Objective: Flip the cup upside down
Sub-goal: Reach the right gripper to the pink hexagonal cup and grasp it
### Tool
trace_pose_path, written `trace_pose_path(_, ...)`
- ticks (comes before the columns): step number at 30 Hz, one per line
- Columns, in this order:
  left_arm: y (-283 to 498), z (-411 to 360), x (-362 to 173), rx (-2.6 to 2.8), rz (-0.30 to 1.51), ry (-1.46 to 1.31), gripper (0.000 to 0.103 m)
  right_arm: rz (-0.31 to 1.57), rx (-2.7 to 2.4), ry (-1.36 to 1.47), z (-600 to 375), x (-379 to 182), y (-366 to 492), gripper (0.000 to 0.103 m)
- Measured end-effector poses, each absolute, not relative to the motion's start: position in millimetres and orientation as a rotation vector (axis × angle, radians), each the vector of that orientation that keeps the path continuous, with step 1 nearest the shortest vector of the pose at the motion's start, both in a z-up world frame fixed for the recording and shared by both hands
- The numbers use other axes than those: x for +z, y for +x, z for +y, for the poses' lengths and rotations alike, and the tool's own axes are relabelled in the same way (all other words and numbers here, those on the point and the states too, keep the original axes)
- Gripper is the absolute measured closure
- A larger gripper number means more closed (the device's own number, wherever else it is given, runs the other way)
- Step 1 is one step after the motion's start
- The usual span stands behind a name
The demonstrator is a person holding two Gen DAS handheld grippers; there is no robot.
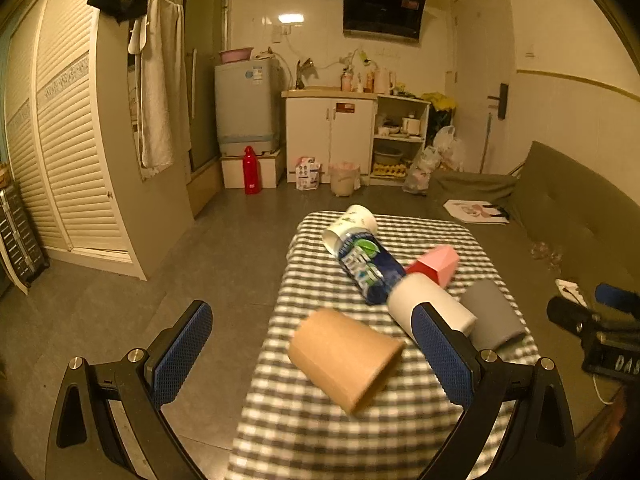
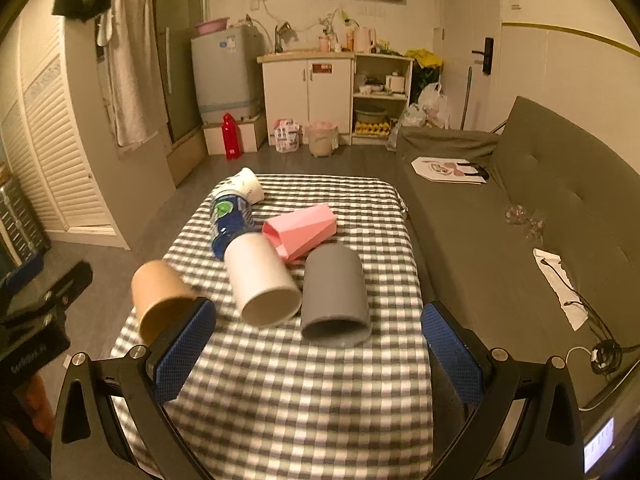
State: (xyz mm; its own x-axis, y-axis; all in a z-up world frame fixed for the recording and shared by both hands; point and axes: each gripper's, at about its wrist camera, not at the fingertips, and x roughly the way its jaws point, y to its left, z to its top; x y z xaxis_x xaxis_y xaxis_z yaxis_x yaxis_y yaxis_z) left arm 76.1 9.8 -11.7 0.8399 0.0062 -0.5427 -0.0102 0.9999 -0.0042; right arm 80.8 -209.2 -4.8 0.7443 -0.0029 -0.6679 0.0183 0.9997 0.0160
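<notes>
Several cups lie on their sides on the checked table (image 2: pixel 280 380): a brown paper cup (image 1: pixel 344 356) (image 2: pixel 160 300), a white cup (image 1: pixel 424 304) (image 2: pixel 262 280), a grey cup (image 1: pixel 492 314) (image 2: pixel 334 294), a pink faceted cup (image 1: pixel 434 264) (image 2: pixel 302 230), a blue printed cup (image 1: pixel 370 266) (image 2: pixel 230 220) and a white patterned cup (image 1: pixel 352 224) (image 2: pixel 244 186). My left gripper (image 1: pixel 320 356) is open, its jaws wide either side of the brown cup, not touching it. My right gripper (image 2: pixel 320 348) is open and empty, just short of the grey cup's mouth.
A grey sofa (image 2: pixel 520 220) runs along the table's right side with papers and a cable on it. Grey floor (image 1: pixel 200 280) lies left of the table. Cabinets, a washing machine (image 1: pixel 246 104), a red bottle (image 1: pixel 251 170) and a bin stand at the far wall.
</notes>
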Motion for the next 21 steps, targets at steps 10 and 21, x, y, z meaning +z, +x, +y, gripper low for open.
trace_pose_path(10,126,32,-33,0.064,0.681,-0.029,0.0,0.922,-0.013,-0.016,-196,-17,210,0.0)
trace_pose_path(21,150,57,-47,0.092,0.712,-0.064,0.0,1.171,-0.087,0.174,-188,-78,309,0.0)
